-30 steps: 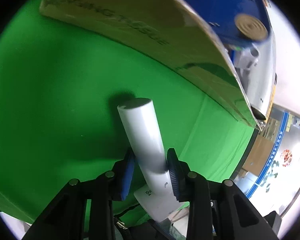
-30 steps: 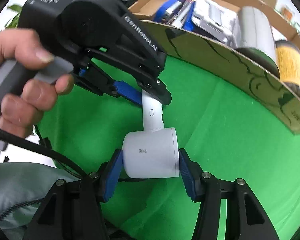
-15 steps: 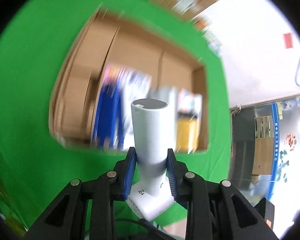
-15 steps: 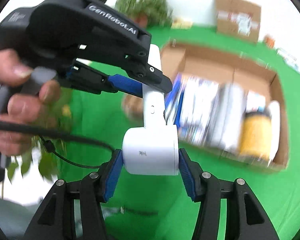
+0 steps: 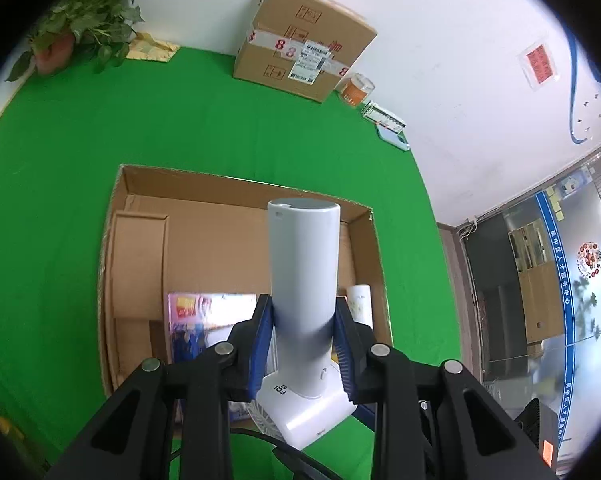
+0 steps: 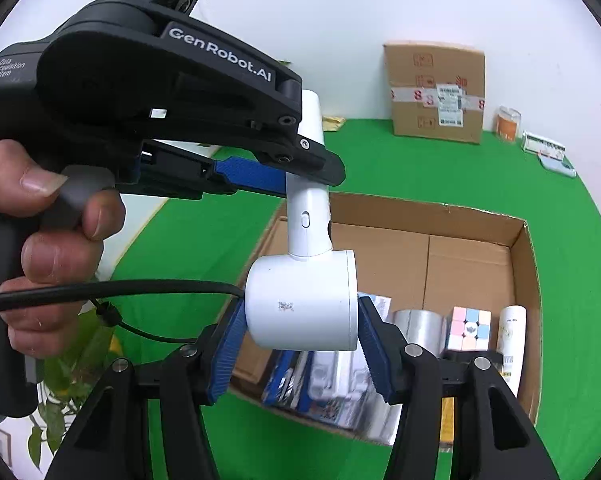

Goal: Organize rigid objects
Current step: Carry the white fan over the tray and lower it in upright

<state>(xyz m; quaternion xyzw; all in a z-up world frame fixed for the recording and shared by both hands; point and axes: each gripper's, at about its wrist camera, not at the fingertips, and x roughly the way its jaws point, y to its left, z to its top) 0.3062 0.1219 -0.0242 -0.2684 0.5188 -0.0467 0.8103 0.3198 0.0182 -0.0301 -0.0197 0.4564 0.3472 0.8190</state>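
A white hair dryer (image 6: 302, 308) is held in the air above an open cardboard box (image 6: 476, 256) on the green cloth. My right gripper (image 6: 300, 344) is shut on its round barrel. My left gripper (image 5: 303, 332) is shut on its cylindrical handle (image 5: 303, 264), which points up and away in the left wrist view; the left gripper also shows in the right wrist view (image 6: 284, 176). The box (image 5: 236, 200) holds a pastel cube (image 6: 470, 328), a clear tape roll (image 6: 418, 326), a white bottle (image 6: 510, 340), and blue and white packages (image 6: 320, 392).
A sealed cardboard carton (image 5: 304, 42) stands at the back by the wall, with an orange jar (image 5: 356, 88) and small flat packs (image 5: 386, 124) to its right. A potted plant (image 5: 80, 28) is at the far left corner. Green cloth (image 5: 60, 160) surrounds the box.
Both grippers have lifted the hair dryer up from low beside the box's outer wall to high above it, so the box's inside and the back wall now show.
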